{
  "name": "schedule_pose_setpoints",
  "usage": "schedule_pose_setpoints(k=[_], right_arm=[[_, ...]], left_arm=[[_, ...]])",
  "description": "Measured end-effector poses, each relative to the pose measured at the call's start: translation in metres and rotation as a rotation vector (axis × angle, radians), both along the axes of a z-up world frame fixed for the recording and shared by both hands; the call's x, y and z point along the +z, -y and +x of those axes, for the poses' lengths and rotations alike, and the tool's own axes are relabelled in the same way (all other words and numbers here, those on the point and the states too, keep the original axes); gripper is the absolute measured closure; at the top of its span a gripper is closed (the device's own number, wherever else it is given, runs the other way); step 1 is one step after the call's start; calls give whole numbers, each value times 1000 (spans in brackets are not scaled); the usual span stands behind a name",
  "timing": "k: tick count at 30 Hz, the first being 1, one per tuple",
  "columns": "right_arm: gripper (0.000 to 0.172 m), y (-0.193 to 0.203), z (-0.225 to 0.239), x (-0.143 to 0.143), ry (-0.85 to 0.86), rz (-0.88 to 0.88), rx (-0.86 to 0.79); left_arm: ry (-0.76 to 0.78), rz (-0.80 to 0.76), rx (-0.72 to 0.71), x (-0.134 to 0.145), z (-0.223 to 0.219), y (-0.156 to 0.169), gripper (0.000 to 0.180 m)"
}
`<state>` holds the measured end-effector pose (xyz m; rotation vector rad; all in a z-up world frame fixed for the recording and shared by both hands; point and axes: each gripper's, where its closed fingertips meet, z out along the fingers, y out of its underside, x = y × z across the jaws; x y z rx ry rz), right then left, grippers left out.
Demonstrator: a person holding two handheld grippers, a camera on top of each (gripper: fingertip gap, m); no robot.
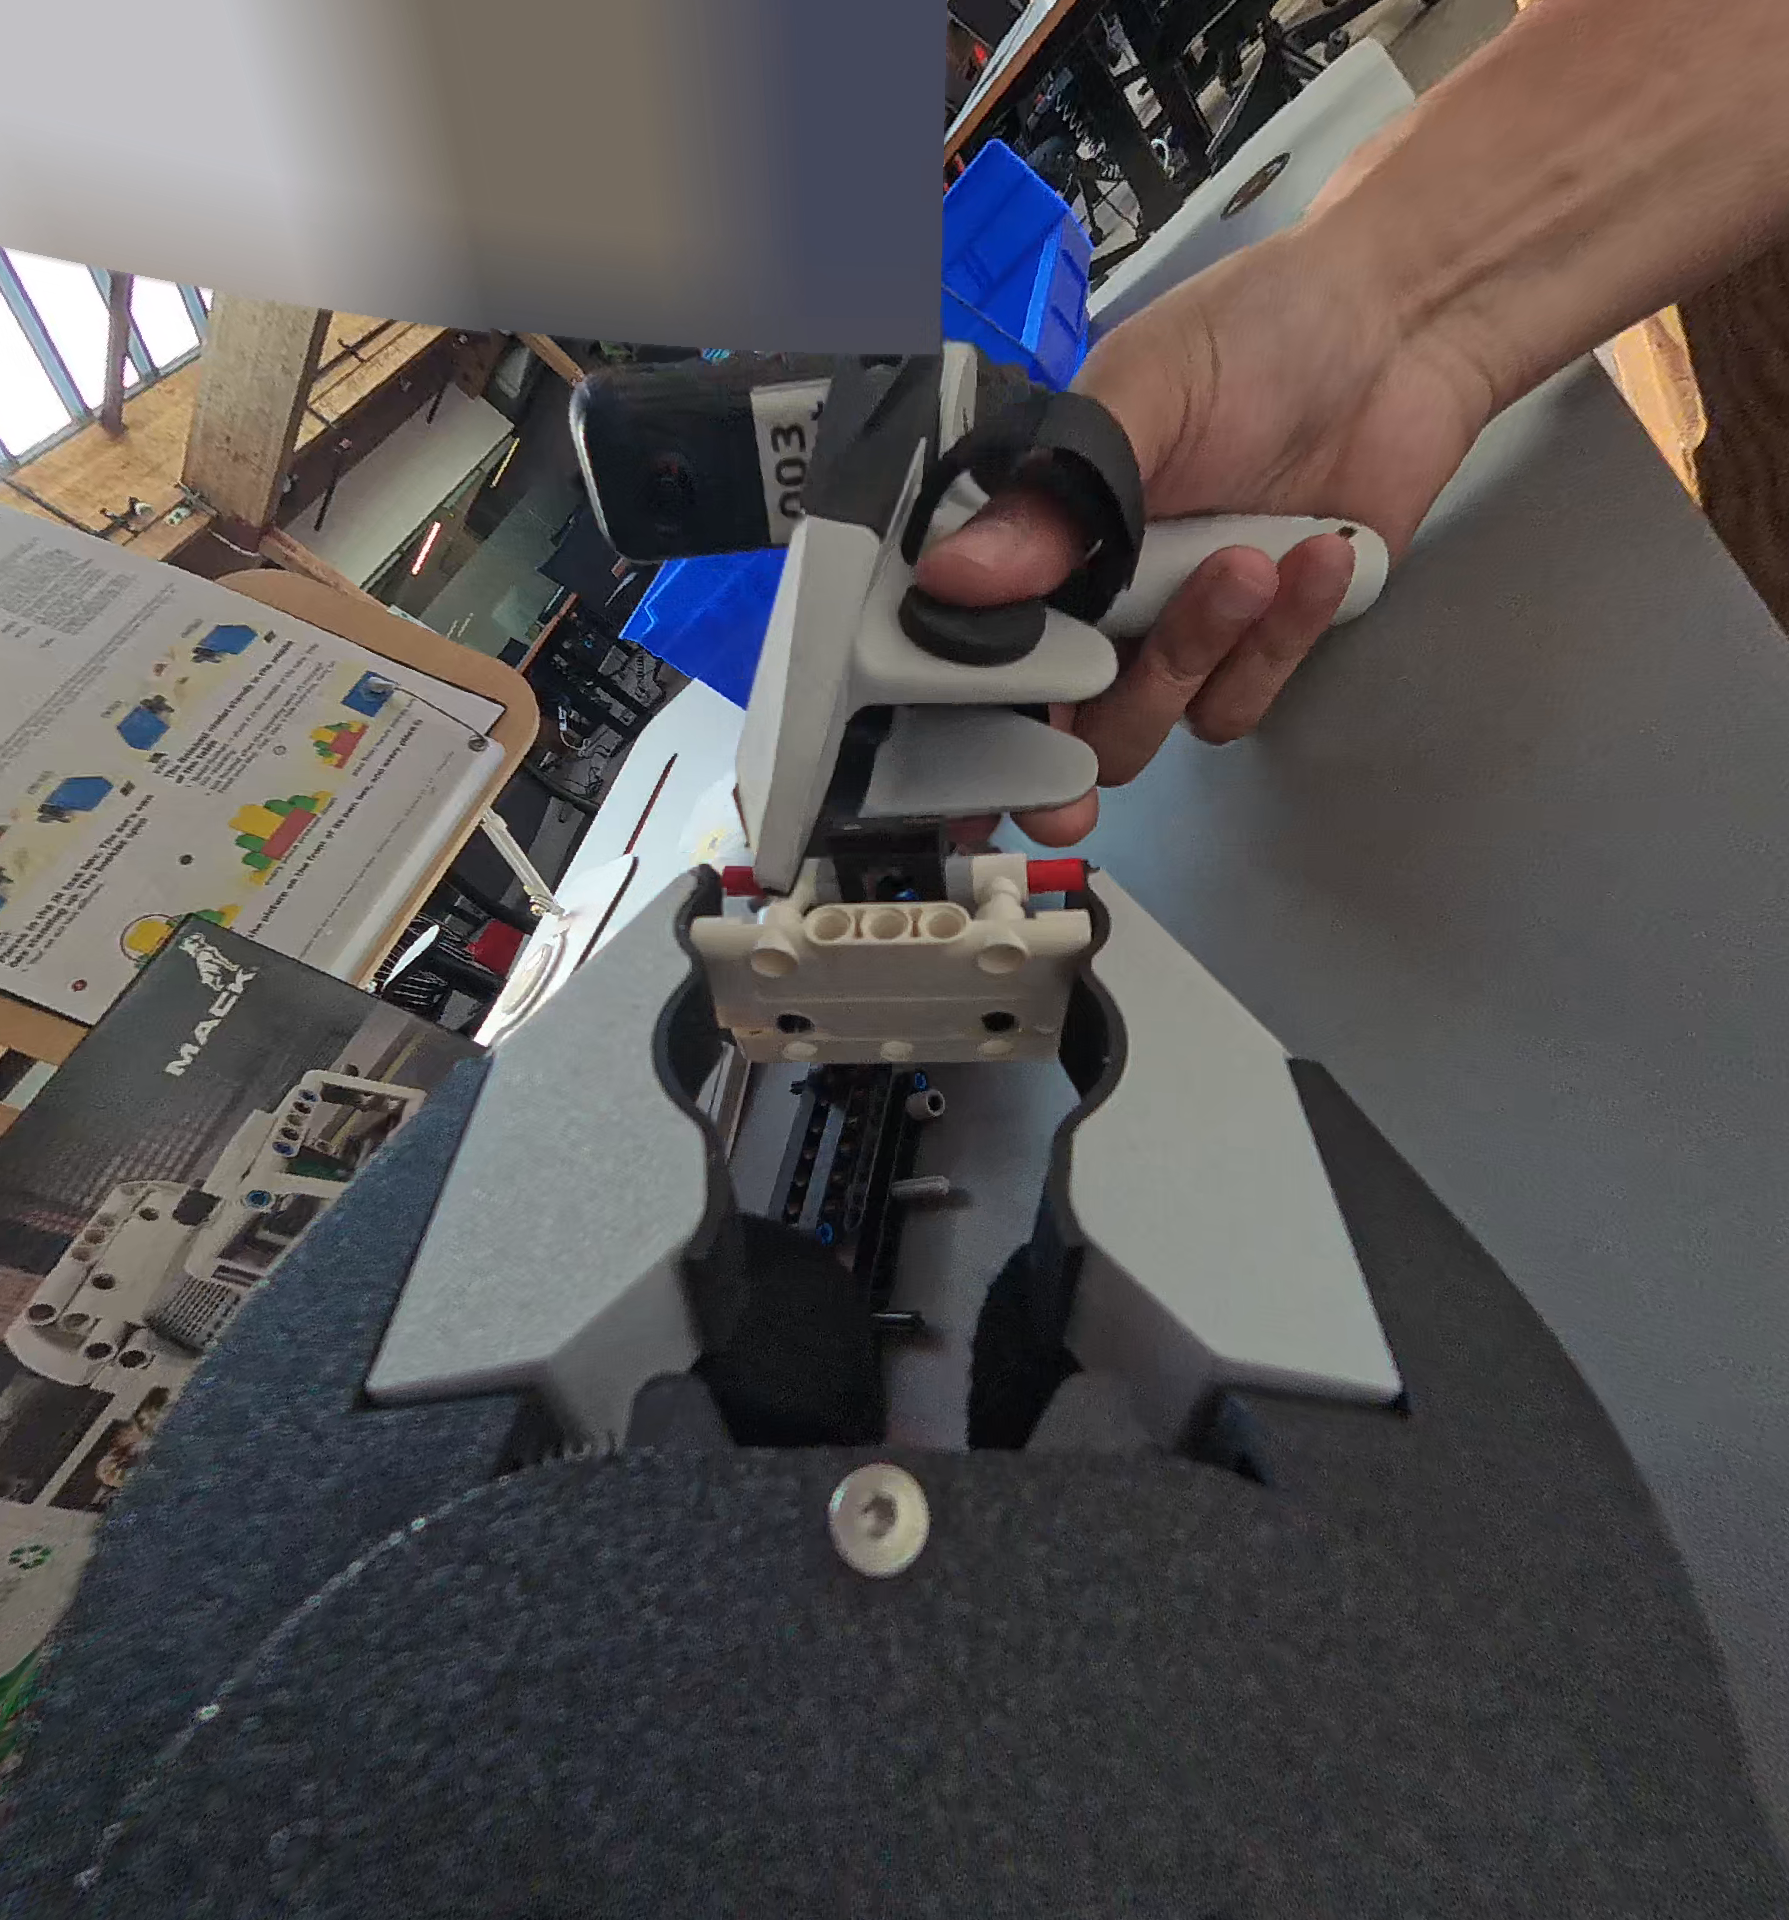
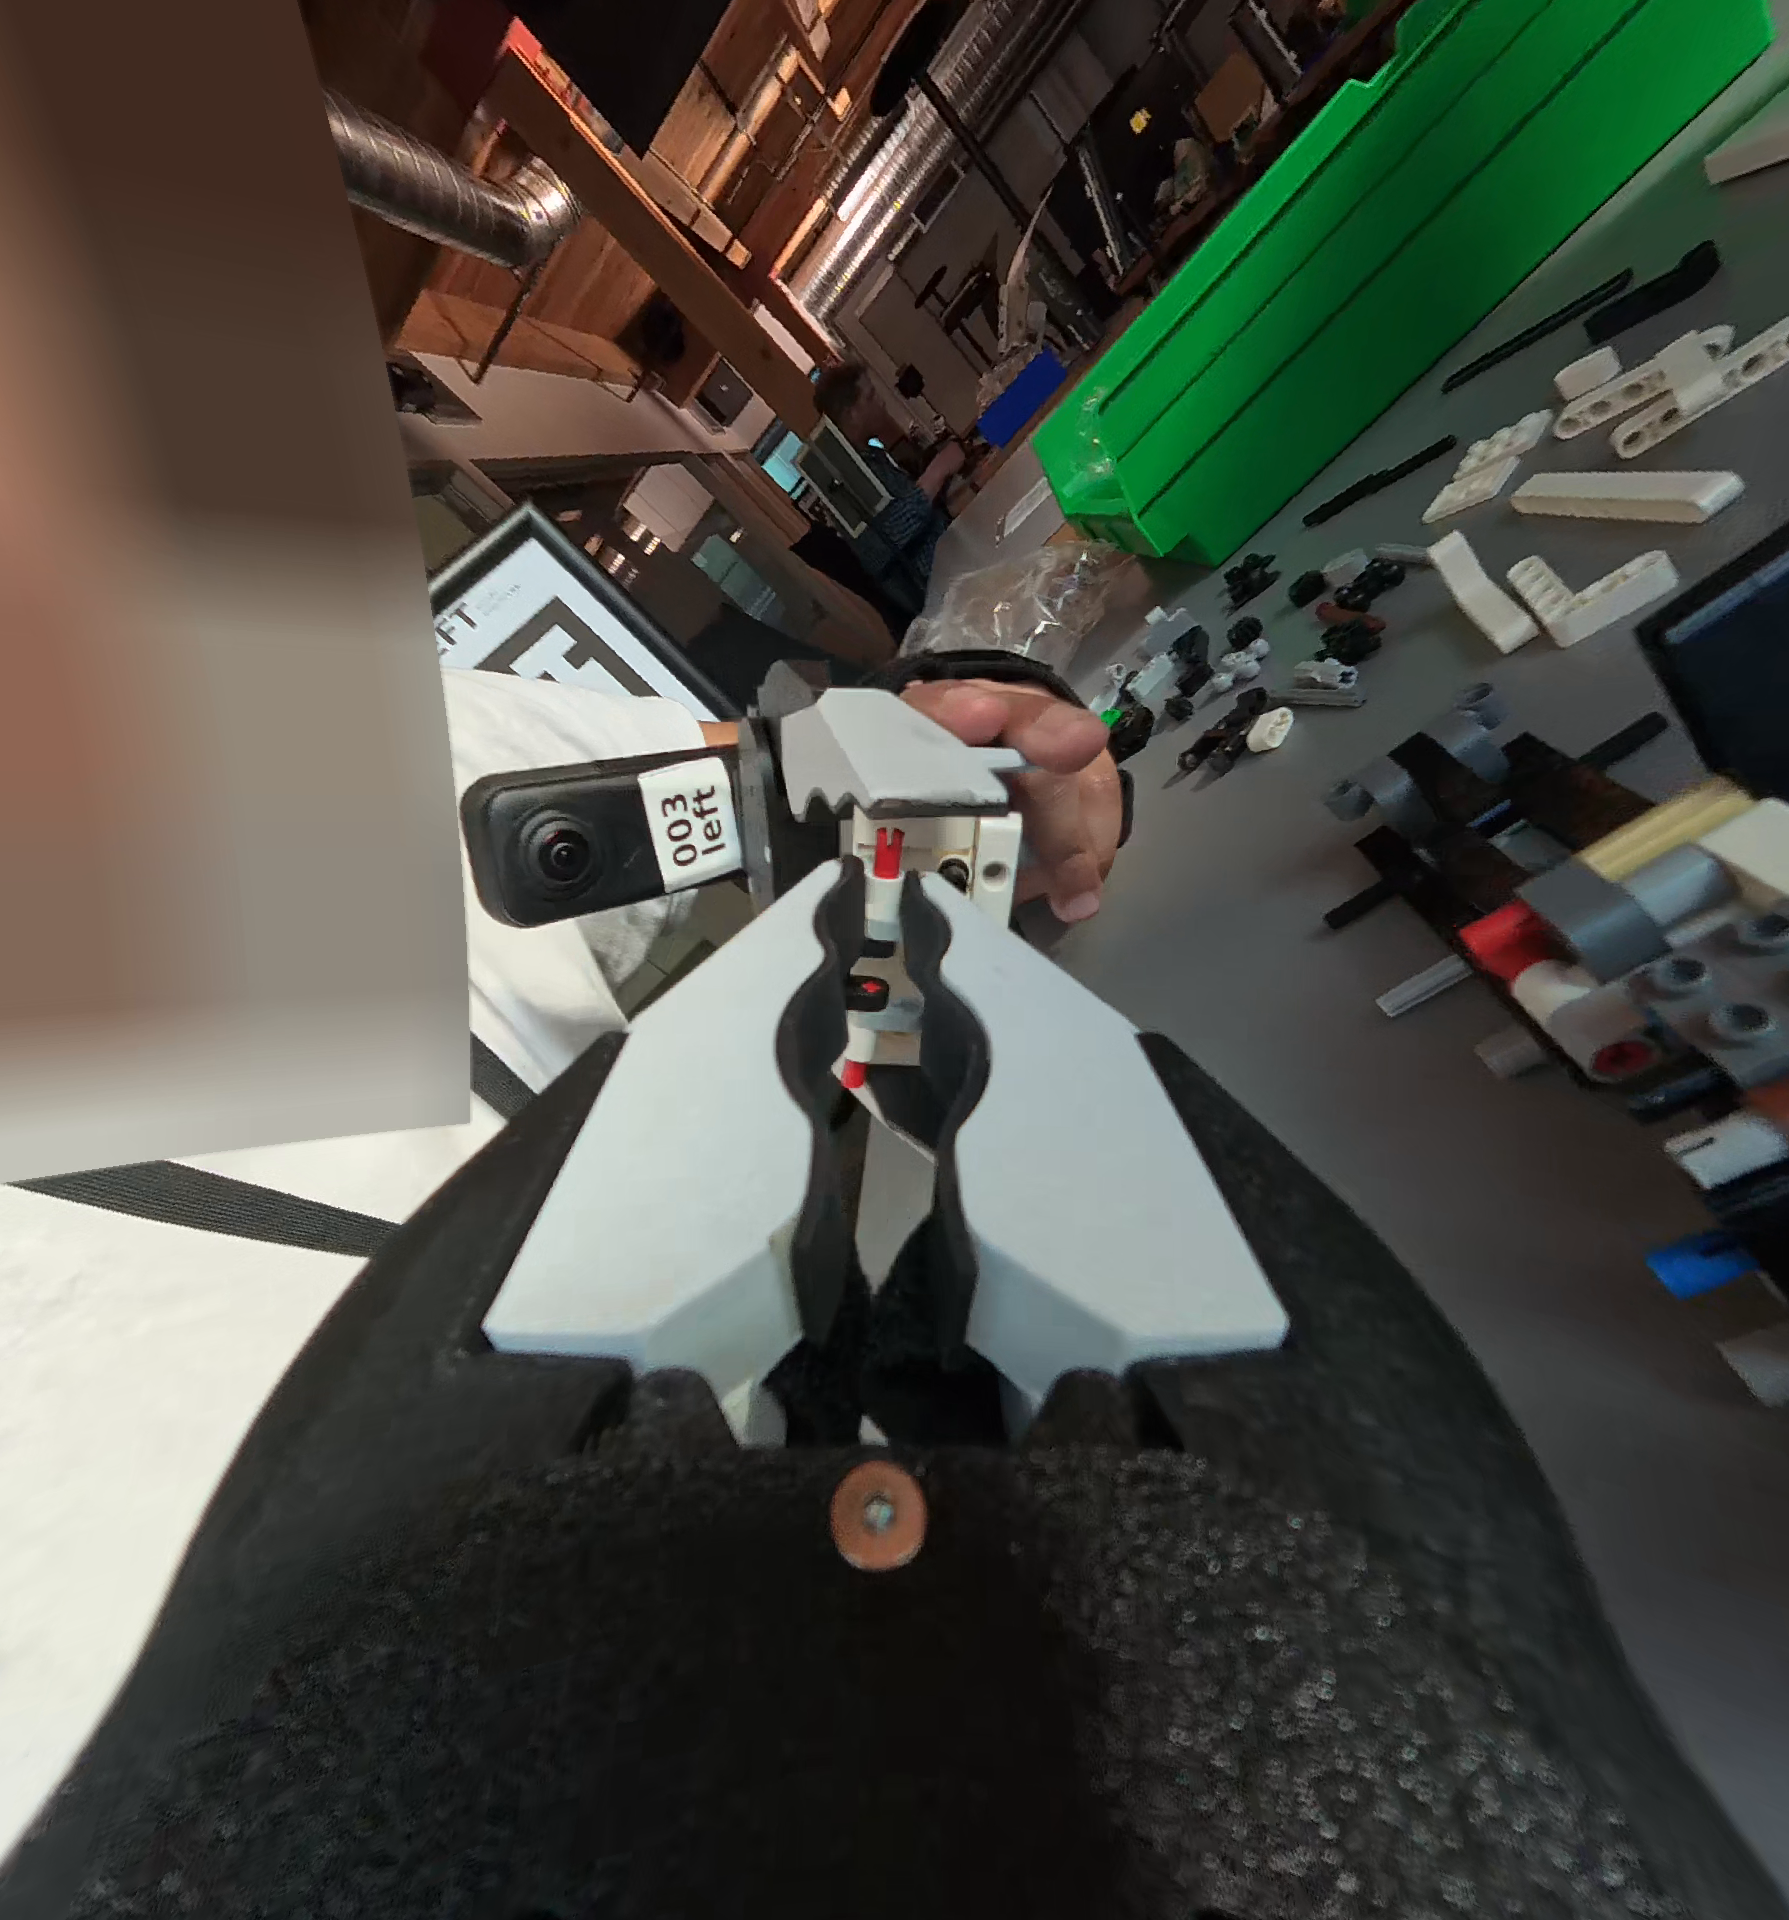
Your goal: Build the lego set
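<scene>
The white brick assembly (image 1: 885,971), a small block of beams and pegs with a red axle (image 1: 1056,875) running across its far edge, sits just above the centre of the left wrist view, clamped across its width by the left gripper (image 1: 890,977), whose dark pads press on both of its short sides. It looks light and stiff, hard plastic with smooth faces, so it may slip if gripped on a flat side alone; the pressed joints could pop apart under a twist, and the flat side walls seem the safest hold. In the right wrist view the same piece shows edge-on at centre, where the right gripper (image 2: 877,935) has its jaws clenched on the thin white sleeve (image 2: 877,914) round the axle. A hand (image 1: 1233,582) holds that gripper at the upper right of the left view. Behind lie the grey table (image 1: 1544,935), loose white and black parts (image 2: 1492,520) and a green bin (image 2: 1337,312) at the upper right, and an instruction sheet (image 1: 142,727) at the left.
</scene>
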<state>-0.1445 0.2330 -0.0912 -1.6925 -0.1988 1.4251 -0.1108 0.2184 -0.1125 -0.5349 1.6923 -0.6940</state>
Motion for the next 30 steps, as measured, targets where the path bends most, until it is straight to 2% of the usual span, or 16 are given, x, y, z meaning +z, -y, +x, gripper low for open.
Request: schedule_pose_setpoints(k=[3,18,27,30], right_arm=[[167,0,3,-5,102,-1,-26],[167,1,7,-28,134,-117,-30],[166,-4,10,-23,84,-124,-64],[165,0,8,-19,47,-125,-21]], left_arm=[[-51,-59,-24,-6,1,1,117],[-206,-93,-40,-31,3,4,117],[-238,-200,-62,-26,4,3,117],[-193,-146,-73,-23,3,5,117]])
